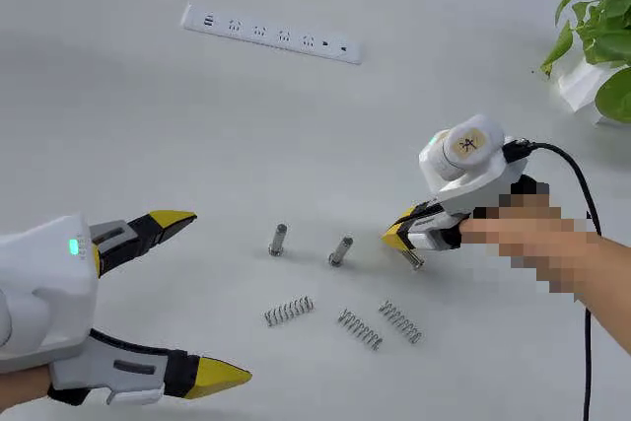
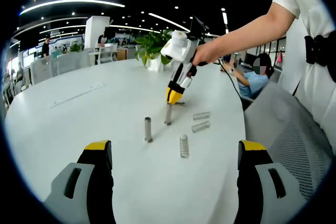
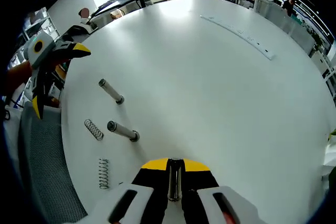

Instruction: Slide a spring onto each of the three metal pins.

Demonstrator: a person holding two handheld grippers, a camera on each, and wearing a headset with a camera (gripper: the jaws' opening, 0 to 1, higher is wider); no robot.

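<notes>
Two metal pins (image 1: 278, 240) (image 1: 340, 250) stand upright on the white table (image 1: 296, 135). My right gripper (image 1: 399, 236) is shut on a third pin (image 1: 414, 259), which slants down to the table; in the right gripper view that pin (image 3: 174, 179) sits clamped between the yellow-tipped jaws (image 3: 175, 167). Three springs (image 1: 288, 311) (image 1: 359, 328) (image 1: 400, 321) lie flat in front of the pins. My left gripper (image 1: 202, 298) hovers at the lower left, open and holding nothing. The left gripper view shows its wide-apart fingers (image 2: 97, 150) with a spring (image 2: 184, 146) and a pin (image 2: 148, 129) ahead.
A white power strip (image 1: 270, 34) lies at the far side of the table. A potted plant (image 1: 601, 27) stands at the right rear. A black cable (image 1: 582, 204) trails from the right gripper. The table edge and a grey chair (image 2: 294, 129) are near the springs.
</notes>
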